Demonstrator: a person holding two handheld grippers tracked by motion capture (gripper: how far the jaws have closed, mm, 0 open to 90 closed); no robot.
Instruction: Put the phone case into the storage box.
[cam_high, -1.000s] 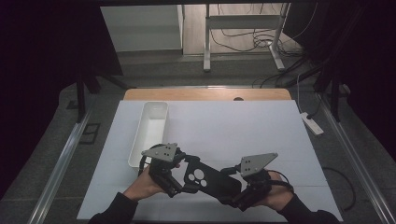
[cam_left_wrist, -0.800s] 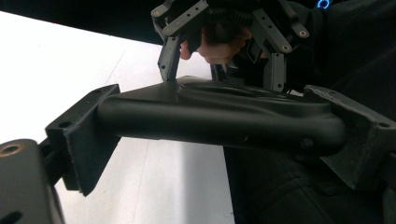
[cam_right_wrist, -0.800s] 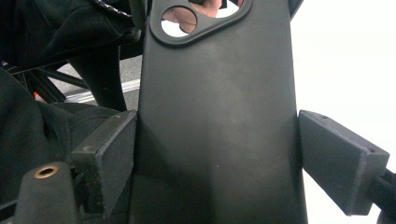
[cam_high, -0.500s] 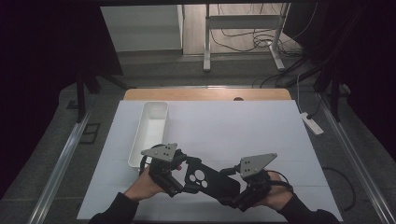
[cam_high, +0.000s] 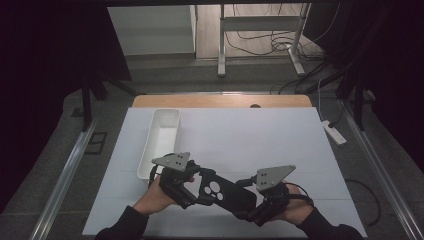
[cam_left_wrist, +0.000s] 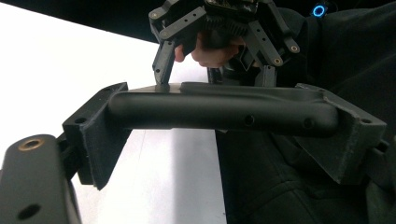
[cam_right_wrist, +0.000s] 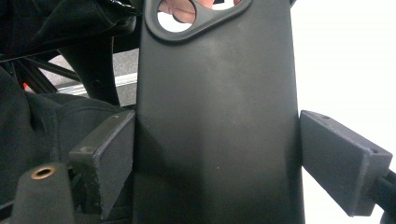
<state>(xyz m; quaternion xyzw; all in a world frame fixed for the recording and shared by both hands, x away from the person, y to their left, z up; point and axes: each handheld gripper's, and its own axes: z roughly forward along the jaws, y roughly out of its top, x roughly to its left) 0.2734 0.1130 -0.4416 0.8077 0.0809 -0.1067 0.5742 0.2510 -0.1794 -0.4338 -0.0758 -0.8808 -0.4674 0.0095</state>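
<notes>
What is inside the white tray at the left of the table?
The white tray looks empty along its visible floor in the high view. Its near end is covered by the left gripper, which holds a black phone case.

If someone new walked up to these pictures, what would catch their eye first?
First, the black phone case held above the near edge of the white table, with the left gripper clamped across one end and the right gripper across the other. Next, the white tray just beyond the left gripper.

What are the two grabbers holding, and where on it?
A black phone case: the left gripper clamps its camera-hole end across the width, the right gripper clamps the other end's sides.
</notes>
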